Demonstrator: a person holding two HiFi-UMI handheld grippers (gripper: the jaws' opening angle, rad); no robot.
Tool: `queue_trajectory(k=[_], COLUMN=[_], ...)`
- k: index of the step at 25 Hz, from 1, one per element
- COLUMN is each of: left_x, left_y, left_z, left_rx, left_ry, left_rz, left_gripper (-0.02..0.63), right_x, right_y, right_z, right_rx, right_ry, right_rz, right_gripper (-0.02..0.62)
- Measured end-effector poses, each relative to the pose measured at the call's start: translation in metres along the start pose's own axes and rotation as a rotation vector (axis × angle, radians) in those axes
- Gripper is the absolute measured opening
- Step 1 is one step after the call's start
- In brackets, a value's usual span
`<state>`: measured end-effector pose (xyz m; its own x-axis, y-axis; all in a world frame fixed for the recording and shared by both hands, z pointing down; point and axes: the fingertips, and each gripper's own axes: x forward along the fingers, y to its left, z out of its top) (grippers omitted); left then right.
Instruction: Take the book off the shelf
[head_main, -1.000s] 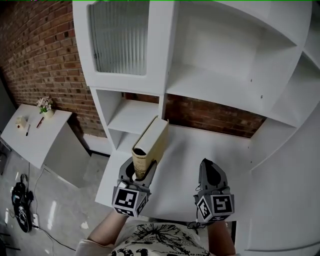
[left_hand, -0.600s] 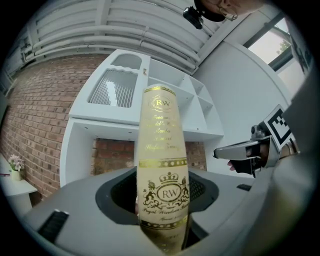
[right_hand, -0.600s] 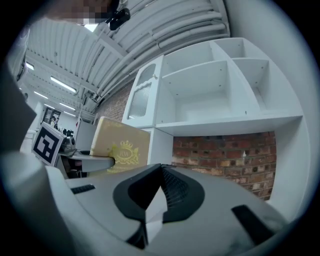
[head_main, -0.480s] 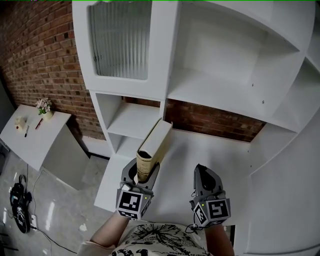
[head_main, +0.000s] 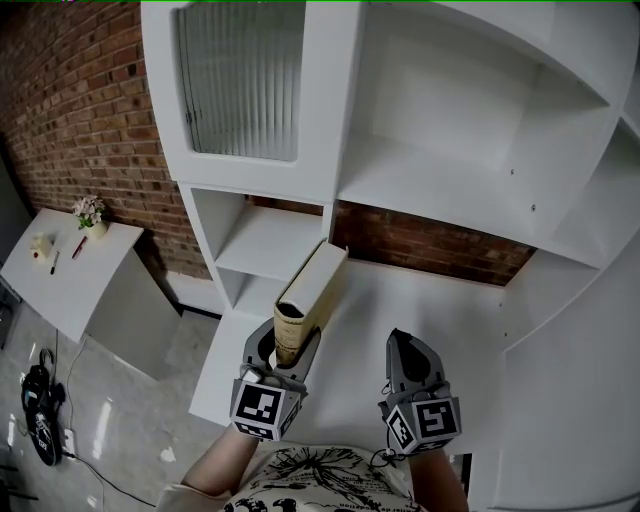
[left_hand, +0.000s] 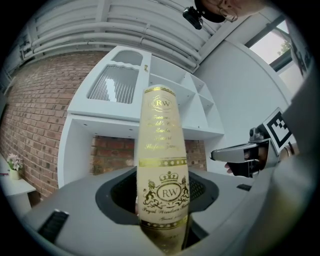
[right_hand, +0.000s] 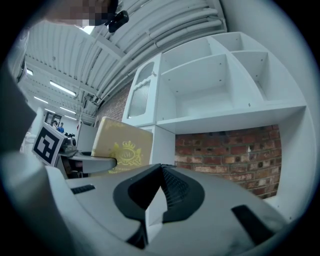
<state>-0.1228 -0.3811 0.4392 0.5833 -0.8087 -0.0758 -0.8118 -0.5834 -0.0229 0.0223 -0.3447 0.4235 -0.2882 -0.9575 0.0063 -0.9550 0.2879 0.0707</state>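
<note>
A cream book (head_main: 312, 292) with a gold-printed spine points away from me over the white ledge (head_main: 400, 310) below the shelves. My left gripper (head_main: 284, 350) is shut on its near end. In the left gripper view the spine (left_hand: 161, 150) stands upright between the two pads of that gripper (left_hand: 162, 202). My right gripper (head_main: 406, 347) hovers beside it to the right, shut and holding nothing. The right gripper view has its own gripper's tips (right_hand: 161, 168) meeting, with the book's cover (right_hand: 122, 145) off to the left in the other gripper (right_hand: 95, 162).
The white shelf unit (head_main: 440, 180) rises ahead, with a ribbed-glass door (head_main: 240, 75) at upper left and bare compartments. Brick wall (head_main: 80, 110) lies behind. A low white table (head_main: 70, 275) with a flower pot (head_main: 90, 212) stands at left; cables (head_main: 40, 405) lie on the floor.
The left gripper and the book have drifted slightly to the right and forward. The right gripper has moved a little left and nearer to me. Both grips look the same.
</note>
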Motion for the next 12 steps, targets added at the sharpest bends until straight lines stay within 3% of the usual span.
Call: queue_trajectory(k=[12], left_x=[0.0042], left_y=[-0.0049], left_z=[-0.0009], left_rx=[-0.014], left_ry=[0.001], left_rz=[-0.01], left_gripper=[0.219], right_x=[0.0004], right_y=[-0.0042], right_z=[-0.0056], right_rx=[-0.01], right_ry=[0.019], right_rz=[-0.005], right_gripper=[0.002])
